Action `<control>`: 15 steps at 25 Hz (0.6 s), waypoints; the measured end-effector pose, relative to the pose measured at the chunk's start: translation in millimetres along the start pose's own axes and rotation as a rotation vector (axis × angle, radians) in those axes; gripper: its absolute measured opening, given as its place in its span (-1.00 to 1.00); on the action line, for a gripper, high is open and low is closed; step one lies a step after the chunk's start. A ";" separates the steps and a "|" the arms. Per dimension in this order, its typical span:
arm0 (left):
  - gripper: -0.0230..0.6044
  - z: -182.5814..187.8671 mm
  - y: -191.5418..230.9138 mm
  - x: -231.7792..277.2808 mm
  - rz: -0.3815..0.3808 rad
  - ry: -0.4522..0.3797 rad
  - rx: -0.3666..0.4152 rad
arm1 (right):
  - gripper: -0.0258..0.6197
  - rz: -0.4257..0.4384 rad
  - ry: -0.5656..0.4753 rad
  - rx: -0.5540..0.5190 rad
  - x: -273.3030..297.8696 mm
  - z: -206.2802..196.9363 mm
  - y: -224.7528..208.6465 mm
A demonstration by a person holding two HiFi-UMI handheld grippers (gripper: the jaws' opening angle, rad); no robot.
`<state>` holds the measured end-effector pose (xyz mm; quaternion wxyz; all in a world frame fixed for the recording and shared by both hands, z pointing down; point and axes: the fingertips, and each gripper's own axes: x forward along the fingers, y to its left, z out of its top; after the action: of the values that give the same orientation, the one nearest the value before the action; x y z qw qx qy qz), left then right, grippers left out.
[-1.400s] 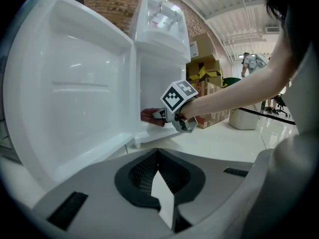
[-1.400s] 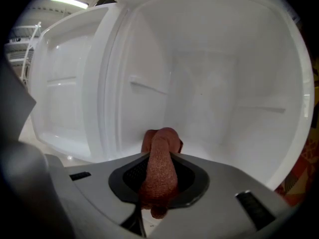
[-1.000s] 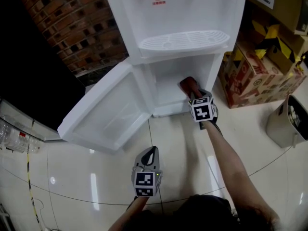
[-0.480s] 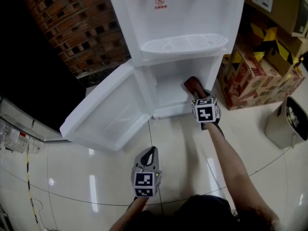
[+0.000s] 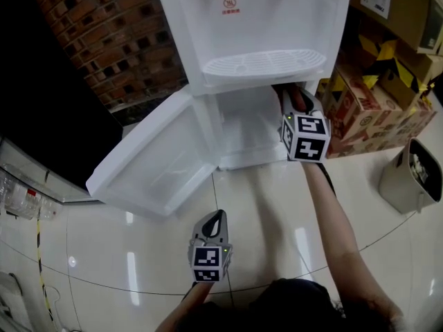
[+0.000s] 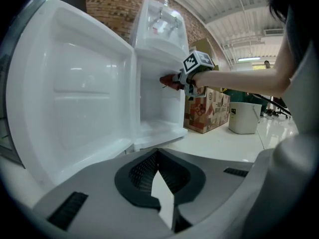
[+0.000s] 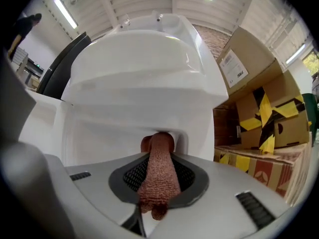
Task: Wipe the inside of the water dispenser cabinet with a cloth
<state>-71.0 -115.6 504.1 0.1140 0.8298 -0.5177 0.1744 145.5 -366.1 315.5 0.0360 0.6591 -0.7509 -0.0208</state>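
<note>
Left gripper (image 5: 216, 221) hangs low in front of the open door (image 5: 156, 168), jaws together on nothing. Right gripper (image 5: 297, 106), clamped on the reddish cloth (image 7: 159, 176), has risen from the bottom right of the cabinet (image 5: 242, 126) to its top right corner, just under the drip tray (image 5: 263, 62) (contact with the ceiling not resolvable). Judgement: wiping is moving on to the upper right wall and ceiling.

Cloth (image 7: 158, 176) apparently inside cabinet (image 5: 239, 123), upper right
</note>
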 end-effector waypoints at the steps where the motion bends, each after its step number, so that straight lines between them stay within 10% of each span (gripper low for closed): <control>1: -0.97 0.3 0.7 -0.3 0.001 -0.001 -0.001 | -0.67 -0.010 -0.001 -0.007 1.6 4.2 -2.2; 15: -0.97 0.0 4.0 -2.7 0.011 0.006 -0.001 | -0.67 -0.046 0.326 -0.047 0.3 -129.3 6.5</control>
<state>-75.6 -115.1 503.0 0.1149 0.8263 -0.5220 0.1774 149.6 -363.5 444.9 0.1722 0.6698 -0.7191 0.0683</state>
